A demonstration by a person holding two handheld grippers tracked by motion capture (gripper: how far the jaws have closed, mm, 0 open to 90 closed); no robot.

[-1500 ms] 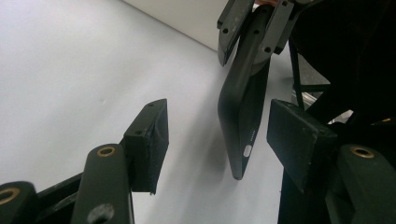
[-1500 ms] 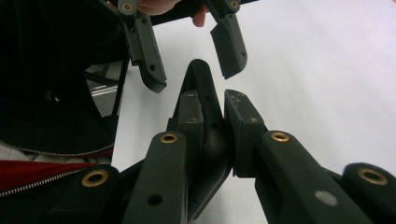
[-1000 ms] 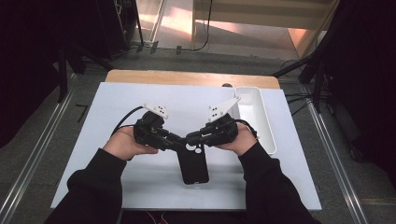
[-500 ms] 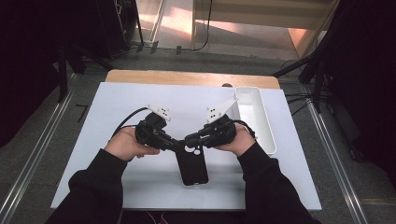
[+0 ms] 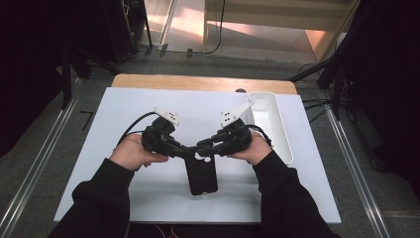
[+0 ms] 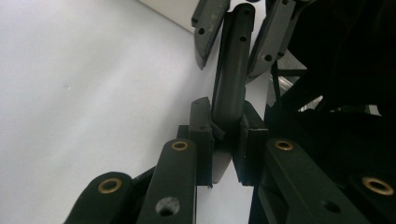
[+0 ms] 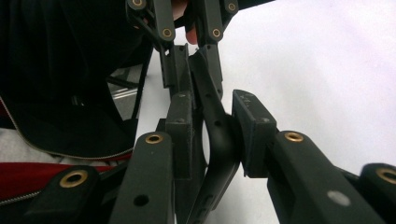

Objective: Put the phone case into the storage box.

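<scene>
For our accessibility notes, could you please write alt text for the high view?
Two hands hold a black phone case by its top edge over a white table, the left tool and right tool each clamped on a corner. A white tray sits at the right.

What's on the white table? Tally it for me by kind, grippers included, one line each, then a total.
Black phone case: 1
White tray: 1
Grippers: 2, left gripper and right gripper, both on the case's top end
Total: 4
</scene>
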